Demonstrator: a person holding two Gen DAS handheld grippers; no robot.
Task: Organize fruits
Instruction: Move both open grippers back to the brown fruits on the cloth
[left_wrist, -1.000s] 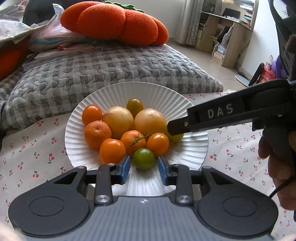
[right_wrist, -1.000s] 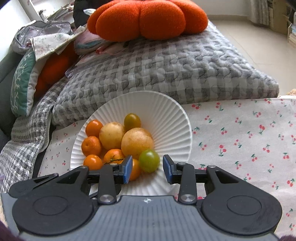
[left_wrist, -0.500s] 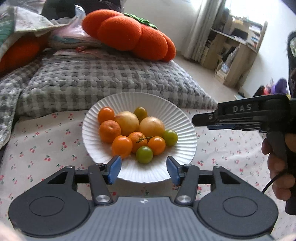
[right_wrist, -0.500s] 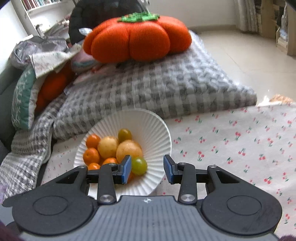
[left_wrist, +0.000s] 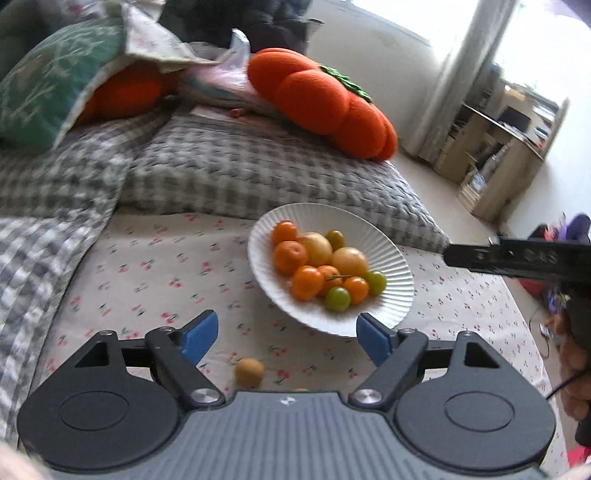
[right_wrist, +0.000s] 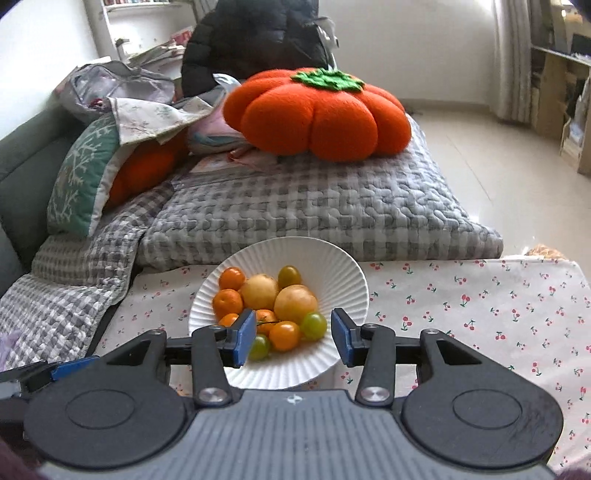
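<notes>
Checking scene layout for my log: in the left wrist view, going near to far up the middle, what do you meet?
Left gripper, open → small yellow-orange fruit on the cherry-print cloth → white plate of fruit → grey checked cushion → orange pumpkin pillow.

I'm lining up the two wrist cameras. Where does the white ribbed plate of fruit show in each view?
Left wrist: white ribbed plate sits right of centre, beyond the open left gripper.
Right wrist: plate sits centre, behind the open right gripper.
Shared landmark: orange pumpkin cushion behind it.
</notes>
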